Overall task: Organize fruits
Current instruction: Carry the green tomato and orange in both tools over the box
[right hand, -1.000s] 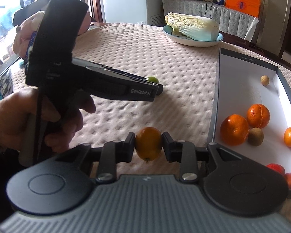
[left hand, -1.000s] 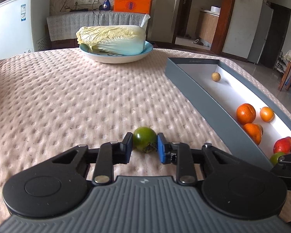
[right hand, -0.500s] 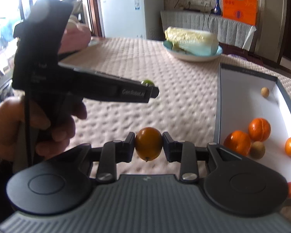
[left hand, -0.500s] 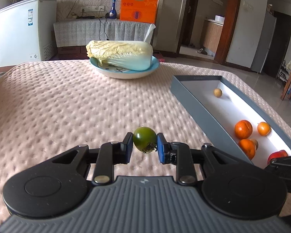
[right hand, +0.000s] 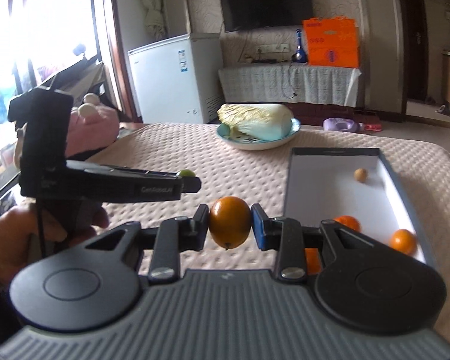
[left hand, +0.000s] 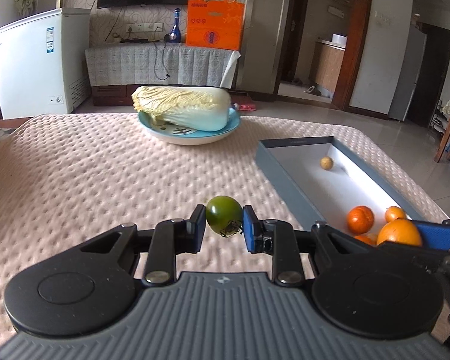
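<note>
My left gripper [left hand: 223, 222] is shut on a green tomato [left hand: 224, 218] and holds it well above the tablecloth. My right gripper [right hand: 229, 225] is shut on an orange fruit [right hand: 229, 222], also raised; that fruit shows at the right edge of the left wrist view [left hand: 399, 232]. The grey box [left hand: 288, 177] with a white inside lies to the right and holds several oranges [left hand: 360, 219] and a small brown fruit [left hand: 326, 162]. In the right wrist view the left gripper [right hand: 192, 183] is to my left with the green tomato [right hand: 186, 173] peeking above it.
A blue plate [left hand: 192, 136] with a napa cabbage [left hand: 183, 108] stands at the back of the table. A pink plush toy [right hand: 90, 126] lies at the table's left edge. The box [right hand: 288, 186] sits along the table's right side.
Both grippers have risen with their fruits, so the table looks lower and more of the room shows. The right gripper's orange fruit now appears in the left wrist view.
</note>
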Tool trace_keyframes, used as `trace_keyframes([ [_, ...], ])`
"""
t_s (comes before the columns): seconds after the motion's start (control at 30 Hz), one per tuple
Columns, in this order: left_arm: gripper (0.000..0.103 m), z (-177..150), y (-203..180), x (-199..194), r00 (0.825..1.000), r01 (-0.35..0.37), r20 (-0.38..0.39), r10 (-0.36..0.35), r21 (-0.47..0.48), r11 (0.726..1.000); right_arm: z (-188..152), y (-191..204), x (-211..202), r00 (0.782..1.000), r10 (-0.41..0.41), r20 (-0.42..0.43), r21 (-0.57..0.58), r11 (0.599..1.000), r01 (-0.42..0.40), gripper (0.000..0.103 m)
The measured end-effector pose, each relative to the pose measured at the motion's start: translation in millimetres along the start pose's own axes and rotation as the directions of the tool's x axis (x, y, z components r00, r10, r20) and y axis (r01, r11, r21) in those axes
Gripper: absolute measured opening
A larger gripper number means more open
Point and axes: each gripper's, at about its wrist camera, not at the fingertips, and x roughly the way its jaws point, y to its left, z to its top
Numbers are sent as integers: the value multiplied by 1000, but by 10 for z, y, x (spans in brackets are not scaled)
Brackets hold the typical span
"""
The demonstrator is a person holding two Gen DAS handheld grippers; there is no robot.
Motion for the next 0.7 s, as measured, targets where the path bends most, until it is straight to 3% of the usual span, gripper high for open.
trace_keyframes([
  [0.5, 30, 14, -822, 207, 992, 128, -1, -128, 39, 991, -190, -683, -568, 985, -175, 4, 113, 978, 174, 34],
  [0.7, 31, -13, -1161, 338, 986, 169, -16, -168, 59, 984, -237, -800, -645, 981, -192, -13, 132, 973, 192, 34],
])
